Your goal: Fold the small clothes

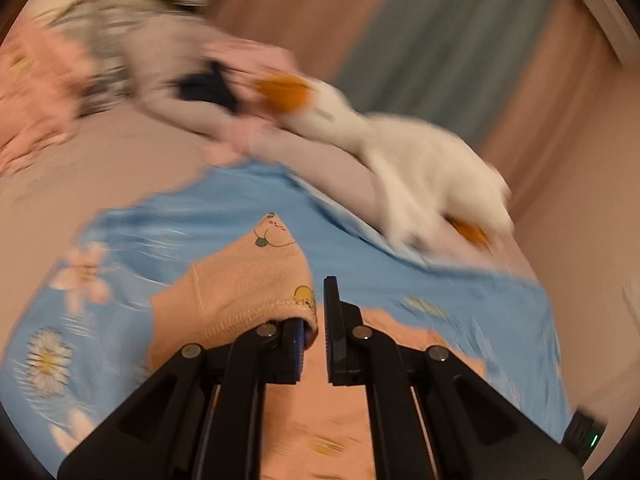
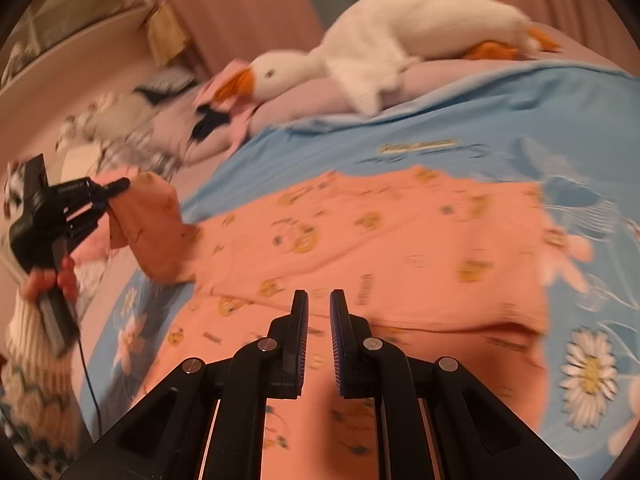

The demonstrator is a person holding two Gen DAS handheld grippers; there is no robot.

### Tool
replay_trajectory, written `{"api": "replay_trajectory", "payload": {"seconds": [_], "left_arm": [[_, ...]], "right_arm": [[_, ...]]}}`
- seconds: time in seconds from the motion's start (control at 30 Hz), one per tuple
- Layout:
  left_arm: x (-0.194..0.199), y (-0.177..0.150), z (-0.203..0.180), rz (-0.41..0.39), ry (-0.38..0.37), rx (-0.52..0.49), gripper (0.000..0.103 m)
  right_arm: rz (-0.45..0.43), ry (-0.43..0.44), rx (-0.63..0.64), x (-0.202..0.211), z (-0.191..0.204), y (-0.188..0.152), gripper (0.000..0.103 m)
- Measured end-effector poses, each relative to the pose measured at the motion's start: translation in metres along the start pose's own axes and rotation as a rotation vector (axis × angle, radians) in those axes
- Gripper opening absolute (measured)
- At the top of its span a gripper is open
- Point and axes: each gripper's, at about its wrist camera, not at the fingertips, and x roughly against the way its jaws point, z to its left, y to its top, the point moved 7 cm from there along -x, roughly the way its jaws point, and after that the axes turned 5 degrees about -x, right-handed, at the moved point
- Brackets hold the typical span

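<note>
A small peach garment with yellow cartoon prints lies spread on a blue flowered sheet. My left gripper holds a corner of the garment, lifted and draped over its left finger; a narrow gap shows between the fingers. In the right wrist view the left gripper is at the far left, a hand on its handle, with the peach sleeve raised from the bed. My right gripper hovers over the garment's near part, fingers slightly apart and empty.
A white plush goose with an orange beak lies along the far edge of the bed. A heap of other clothes sits at the far left. Pink curtains hang behind the bed.
</note>
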Motion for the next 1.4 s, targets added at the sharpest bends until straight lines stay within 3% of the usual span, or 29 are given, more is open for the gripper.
{"api": "replay_trajectory", "payload": {"seconds": [0.17,0.27,0.3,0.33,0.37,0.4,0.43,0.53,0.63,0.8,0.9,0.93,1.07,1.17,1.3,1.4], "left_arm": [[-0.049,-0.079,-0.102,0.160,-0.111,-0.155,0.006],[-0.081,-0.126,-0.133,0.264,-0.127,-0.207,0.011],[-0.090,-0.138,-0.141,0.296,-0.121,-0.239,0.022],[-0.097,-0.149,-0.146,0.324,-0.107,-0.266,0.043],[-0.100,-0.157,-0.150,0.351,-0.105,-0.285,0.056],[-0.101,-0.163,-0.154,0.371,-0.122,-0.297,0.079],[-0.099,-0.166,-0.155,0.382,-0.153,-0.305,0.083],[-0.077,-0.164,-0.161,0.361,-0.226,-0.344,0.083],[-0.038,-0.148,-0.132,0.304,-0.288,-0.283,0.086],[0.003,-0.138,-0.052,0.247,-0.150,-0.185,0.090],[0.017,-0.140,-0.011,0.234,-0.093,-0.103,0.090],[0.021,-0.142,0.001,0.234,-0.079,-0.076,0.090],[0.029,-0.146,0.032,0.227,-0.058,0.025,0.090],[0.036,-0.148,0.043,0.225,-0.067,0.051,0.090],[0.039,-0.148,0.046,0.225,-0.096,0.055,0.090],[0.039,-0.150,0.046,0.230,-0.118,0.053,0.090]], "right_arm": [[-0.054,-0.038,-0.078,0.025,-0.035,0.005,0.012],[-0.056,-0.065,-0.111,0.030,-0.053,0.002,0.012],[-0.054,-0.071,-0.123,0.031,-0.058,0.000,0.012],[-0.052,-0.078,-0.138,0.031,-0.063,-0.001,0.012],[-0.049,-0.077,-0.154,0.031,-0.067,-0.002,0.012],[-0.050,-0.075,-0.162,0.034,-0.072,-0.006,0.013],[-0.052,-0.074,-0.171,0.035,-0.075,-0.006,0.015],[-0.060,-0.064,-0.184,0.038,-0.079,-0.006,0.019],[-0.053,-0.020,-0.195,0.034,-0.072,-0.006,0.019],[0.017,0.076,-0.176,0.012,-0.048,-0.009,0.020],[0.065,0.083,-0.153,-0.009,-0.028,-0.012,0.034],[0.066,0.072,-0.122,-0.015,-0.018,-0.012,0.038],[0.070,0.094,0.049,-0.031,0.028,-0.010,0.038],[0.093,0.110,0.245,-0.046,0.070,-0.011,0.038],[0.160,0.056,0.493,-0.075,0.101,-0.028,0.038],[0.203,-0.009,0.593,-0.095,0.105,-0.038,0.038]]}}
